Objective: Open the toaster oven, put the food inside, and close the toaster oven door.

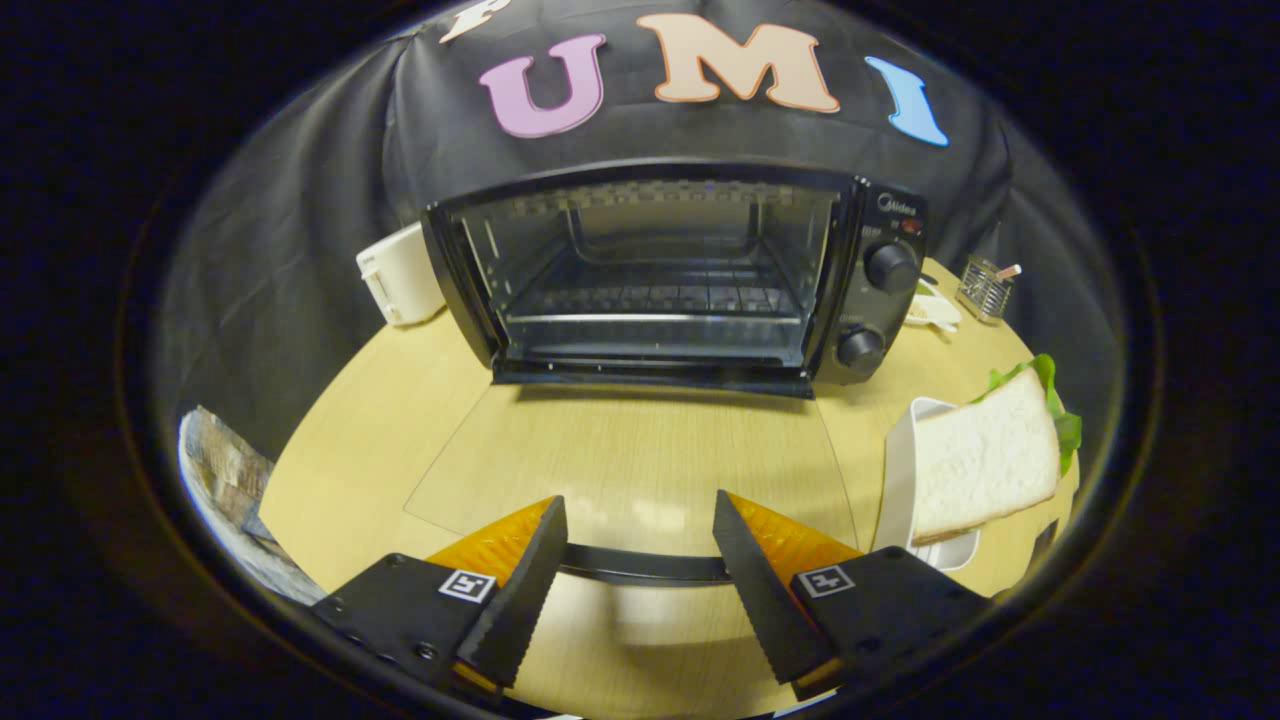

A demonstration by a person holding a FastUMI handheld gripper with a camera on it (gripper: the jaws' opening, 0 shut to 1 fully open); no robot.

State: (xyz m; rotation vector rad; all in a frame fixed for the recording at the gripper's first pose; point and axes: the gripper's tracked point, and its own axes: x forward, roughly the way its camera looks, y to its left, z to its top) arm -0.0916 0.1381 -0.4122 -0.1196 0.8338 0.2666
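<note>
The black toaster oven (660, 270) stands at the back of the wooden table (360, 420) with its cavity exposed and a wire rack inside. Its glass door (630, 460) lies folded down flat toward me, and the dark handle bar (640, 566) runs across between my fingers near their bases. My gripper (638, 498) is open, with its fingertips over the lowered glass and nothing pressed between them. The food, a white-bread sandwich (985, 460) with green lettuce, rests on a white dish (900, 470) to the right of my right finger.
A white appliance (400, 272) sits beside the oven's left side. To the oven's right are a small white item (932, 310) and a wire basket (984, 288). Two knobs (890, 267) are on the oven's right panel. A patterned cloth (225, 470) hangs off the table's left.
</note>
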